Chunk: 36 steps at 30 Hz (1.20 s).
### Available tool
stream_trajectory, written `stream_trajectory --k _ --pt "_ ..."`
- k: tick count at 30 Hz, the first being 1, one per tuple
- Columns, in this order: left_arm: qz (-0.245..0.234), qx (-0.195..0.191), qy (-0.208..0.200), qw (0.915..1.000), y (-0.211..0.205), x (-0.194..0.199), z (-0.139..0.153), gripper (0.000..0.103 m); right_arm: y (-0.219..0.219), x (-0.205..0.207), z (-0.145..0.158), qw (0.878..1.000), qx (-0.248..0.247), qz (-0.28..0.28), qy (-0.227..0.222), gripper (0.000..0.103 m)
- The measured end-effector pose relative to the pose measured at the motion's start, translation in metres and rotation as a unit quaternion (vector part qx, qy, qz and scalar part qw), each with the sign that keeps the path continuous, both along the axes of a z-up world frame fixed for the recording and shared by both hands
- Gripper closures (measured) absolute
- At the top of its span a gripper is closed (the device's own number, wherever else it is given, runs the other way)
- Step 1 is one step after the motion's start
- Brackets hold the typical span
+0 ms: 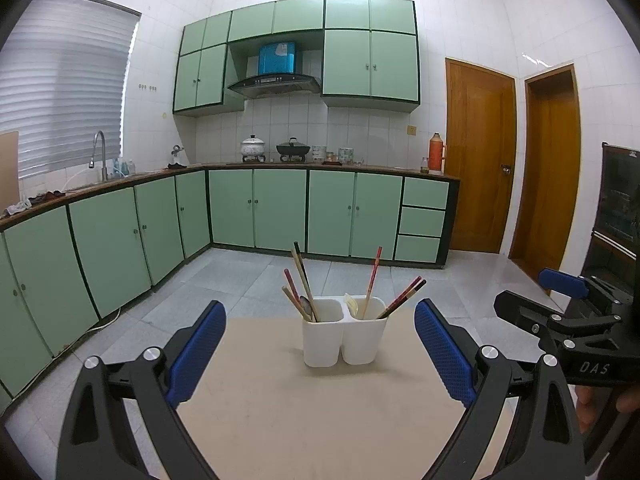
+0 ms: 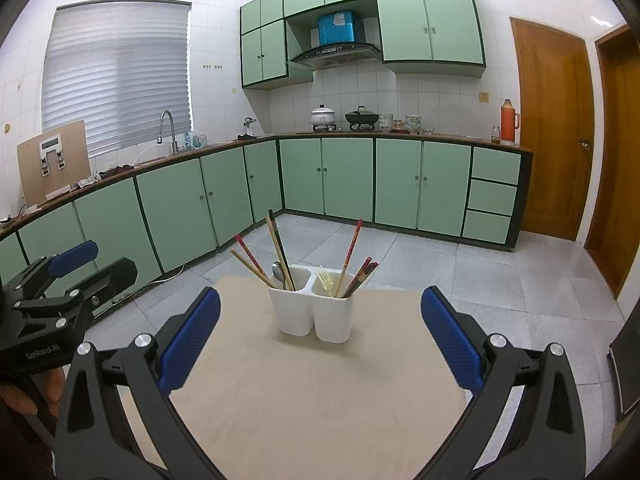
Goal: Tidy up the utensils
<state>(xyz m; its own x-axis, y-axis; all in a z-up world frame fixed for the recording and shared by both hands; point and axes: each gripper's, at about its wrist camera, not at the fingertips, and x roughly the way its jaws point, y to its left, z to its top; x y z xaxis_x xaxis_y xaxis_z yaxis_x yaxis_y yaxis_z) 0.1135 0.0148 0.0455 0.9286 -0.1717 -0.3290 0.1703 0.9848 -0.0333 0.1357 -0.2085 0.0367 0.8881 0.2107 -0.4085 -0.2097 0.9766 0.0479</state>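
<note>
Your left tongs [image 1: 320, 354] and right tongs [image 2: 320, 332] gape wide, empty, above the table [image 2: 320, 400] facing the holder [image 2: 312, 312] of chopsticks [image 2: 280, 252].

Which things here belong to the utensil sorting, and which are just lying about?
For the job:
white two-cup holder
chopsticks
metal spoon
pale fork

Just about:
two pots
orange flask
tap
</note>
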Motion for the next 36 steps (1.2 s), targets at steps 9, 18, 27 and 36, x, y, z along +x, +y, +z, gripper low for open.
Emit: stream_trajectory --k 9,18,27,36 --pt "0.001 0.002 0.004 1.0000 0.0023 0.0014 0.0000 0.010 0.0005 -0.0001 0.0006 1.000 0.001 0.000 0.000 0.006" --pt "0.001 0.001 0.005 1.0000 0.0014 0.0023 -0.0002 0.010 0.0011 0.0009 -0.0016 1.000 0.001 0.000 0.001 0.006" --pt "0.002 0.002 0.006 1.0000 0.0023 0.0035 -0.0019 0.010 0.0028 0.0015 -0.0041 1.000 0.001 0.001 0.002 0.006" --pt "0.002 0.002 0.006 1.0000 0.0028 0.0033 -0.0018 0.010 0.0037 0.0008 -0.0056 1.000 0.001 0.001 0.002 0.006"
